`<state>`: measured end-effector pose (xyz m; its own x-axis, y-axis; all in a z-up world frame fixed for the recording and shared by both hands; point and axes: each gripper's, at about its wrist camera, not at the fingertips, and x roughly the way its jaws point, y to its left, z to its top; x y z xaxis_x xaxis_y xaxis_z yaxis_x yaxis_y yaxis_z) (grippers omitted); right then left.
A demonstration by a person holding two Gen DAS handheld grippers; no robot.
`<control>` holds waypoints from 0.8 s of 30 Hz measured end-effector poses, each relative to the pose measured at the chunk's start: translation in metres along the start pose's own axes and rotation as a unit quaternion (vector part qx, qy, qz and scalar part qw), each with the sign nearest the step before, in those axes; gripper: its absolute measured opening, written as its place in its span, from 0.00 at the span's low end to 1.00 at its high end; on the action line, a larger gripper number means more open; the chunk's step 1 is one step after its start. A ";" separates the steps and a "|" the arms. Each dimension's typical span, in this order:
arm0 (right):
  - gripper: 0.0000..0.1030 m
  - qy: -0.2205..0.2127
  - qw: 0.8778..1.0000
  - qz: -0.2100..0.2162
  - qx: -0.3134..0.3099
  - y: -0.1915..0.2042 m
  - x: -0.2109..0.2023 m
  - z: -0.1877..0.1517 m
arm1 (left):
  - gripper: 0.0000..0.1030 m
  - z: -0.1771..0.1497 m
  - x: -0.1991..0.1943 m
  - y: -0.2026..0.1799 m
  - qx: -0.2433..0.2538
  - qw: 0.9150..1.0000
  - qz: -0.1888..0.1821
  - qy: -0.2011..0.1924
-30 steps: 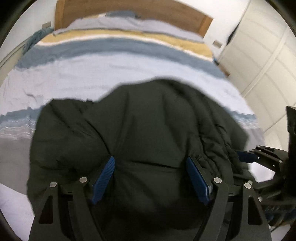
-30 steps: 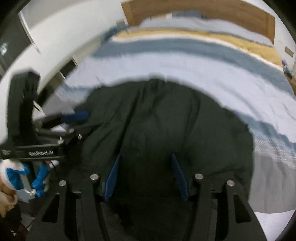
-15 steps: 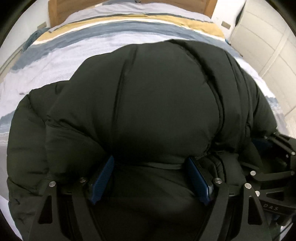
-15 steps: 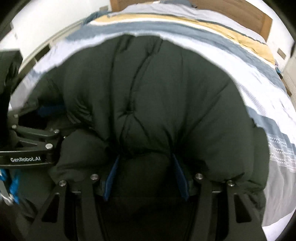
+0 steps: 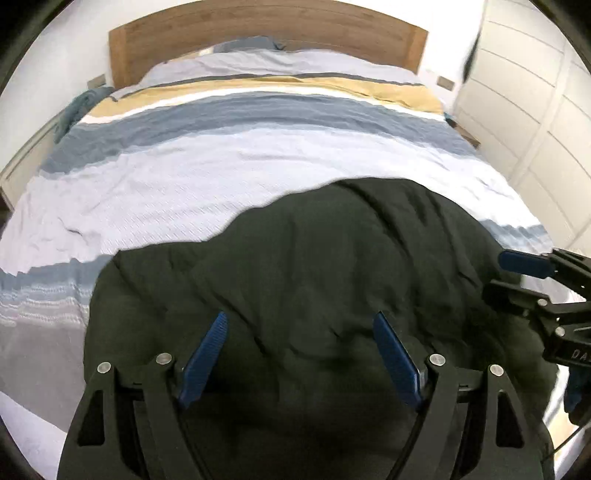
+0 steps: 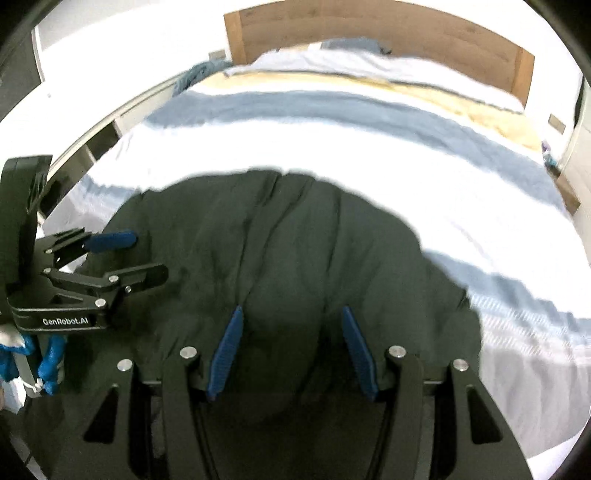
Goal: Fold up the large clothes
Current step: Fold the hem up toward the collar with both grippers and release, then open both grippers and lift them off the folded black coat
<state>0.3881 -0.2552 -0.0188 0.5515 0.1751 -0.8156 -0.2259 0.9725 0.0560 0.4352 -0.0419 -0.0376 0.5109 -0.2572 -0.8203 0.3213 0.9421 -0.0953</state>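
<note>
A dark green puffy jacket [image 5: 325, 266] lies bunched at the foot of the bed; it also shows in the right wrist view [image 6: 288, 251]. My left gripper [image 5: 301, 328] is open, its blue pads spread wide over the jacket's near edge. My right gripper [image 6: 291, 321] is open too, its pads apart over the jacket's near edge. Each gripper shows in the other's view: the right one [image 5: 532, 273] at the jacket's right side, the left one [image 6: 122, 254] at its left side. Whether any pad touches the fabric is unclear.
The bed [image 5: 207, 162] has a striped cover in white, blue-grey and yellow, with a wooden headboard [image 5: 266, 33] at the far end. White wardrobe doors [image 5: 535, 122] stand to the right. A low cabinet edge [image 6: 96, 136] runs along the left.
Half a second ago the jacket bulged up high in front of both cameras. It has now dropped flat on the bed. Both grippers have drawn back and up.
</note>
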 end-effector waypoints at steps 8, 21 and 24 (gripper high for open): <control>0.53 0.051 0.998 -0.026 0.017 -0.027 0.064 -0.018 | 0.84 -0.024 0.052 0.008 0.025 0.998 0.034 0.047; 0.54 0.043 0.999 -0.020 -0.002 -0.017 0.027 -0.029 | 0.86 -0.044 0.021 0.002 0.024 0.998 0.041 0.029; 0.54 0.066 0.997 -0.029 -0.002 -0.019 0.024 -0.047 | 0.86 -0.050 0.015 -0.002 0.034 0.997 0.057 0.036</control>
<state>0.3678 -0.2765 -0.0663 0.4532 0.0956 -0.8863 -0.2002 0.9797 0.0033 0.4020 -0.0371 -0.0783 0.4892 -0.1310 -0.8623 0.3194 0.9469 0.0373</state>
